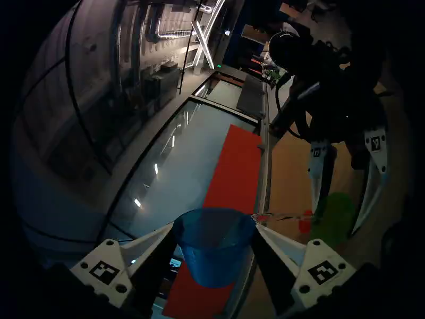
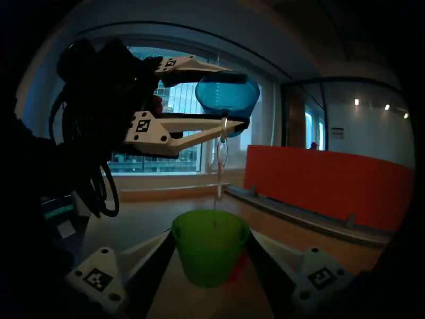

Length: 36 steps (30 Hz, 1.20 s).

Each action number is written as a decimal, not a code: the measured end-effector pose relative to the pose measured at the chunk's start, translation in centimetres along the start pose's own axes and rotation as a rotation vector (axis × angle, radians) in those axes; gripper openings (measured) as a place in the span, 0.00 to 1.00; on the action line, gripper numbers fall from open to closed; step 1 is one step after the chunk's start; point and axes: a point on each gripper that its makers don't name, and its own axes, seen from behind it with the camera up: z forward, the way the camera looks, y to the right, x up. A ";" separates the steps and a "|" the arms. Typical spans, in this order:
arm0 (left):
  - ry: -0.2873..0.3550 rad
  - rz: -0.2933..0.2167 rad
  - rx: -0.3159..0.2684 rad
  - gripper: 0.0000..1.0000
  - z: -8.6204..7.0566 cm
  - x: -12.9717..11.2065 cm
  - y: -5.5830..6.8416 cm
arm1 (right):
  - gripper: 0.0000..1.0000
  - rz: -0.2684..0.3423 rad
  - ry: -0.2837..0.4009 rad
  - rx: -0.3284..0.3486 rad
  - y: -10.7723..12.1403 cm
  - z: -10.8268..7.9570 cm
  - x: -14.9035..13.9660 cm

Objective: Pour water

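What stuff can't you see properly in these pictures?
- Water level in the green cup: right gripper view, the cup's own wall hides it; left gripper view, too blurred.
- Red patch at its base: right gripper view, mostly behind the cup.
- Hand holding the left gripper: right gripper view, too dark.

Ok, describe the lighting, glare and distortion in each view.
Left gripper view: dim overall, light streaks glare on the glass pane, fisheye bows its frame; blue cup sharp. Right gripper view: bright window backlights the scene, green cup clear, water stream thin.
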 end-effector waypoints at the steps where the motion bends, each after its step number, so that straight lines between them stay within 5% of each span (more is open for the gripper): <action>1: 0.000 0.006 0.001 0.88 0.0 0.0 -0.1 | 0.91 0.000 0.000 0.000 0.0 0.0 0.0; 36: 0.009 0.142 0.026 0.87 -0.2 1.2 -1.6 | 0.91 -0.006 0.002 -0.005 0.3 -0.1 0.2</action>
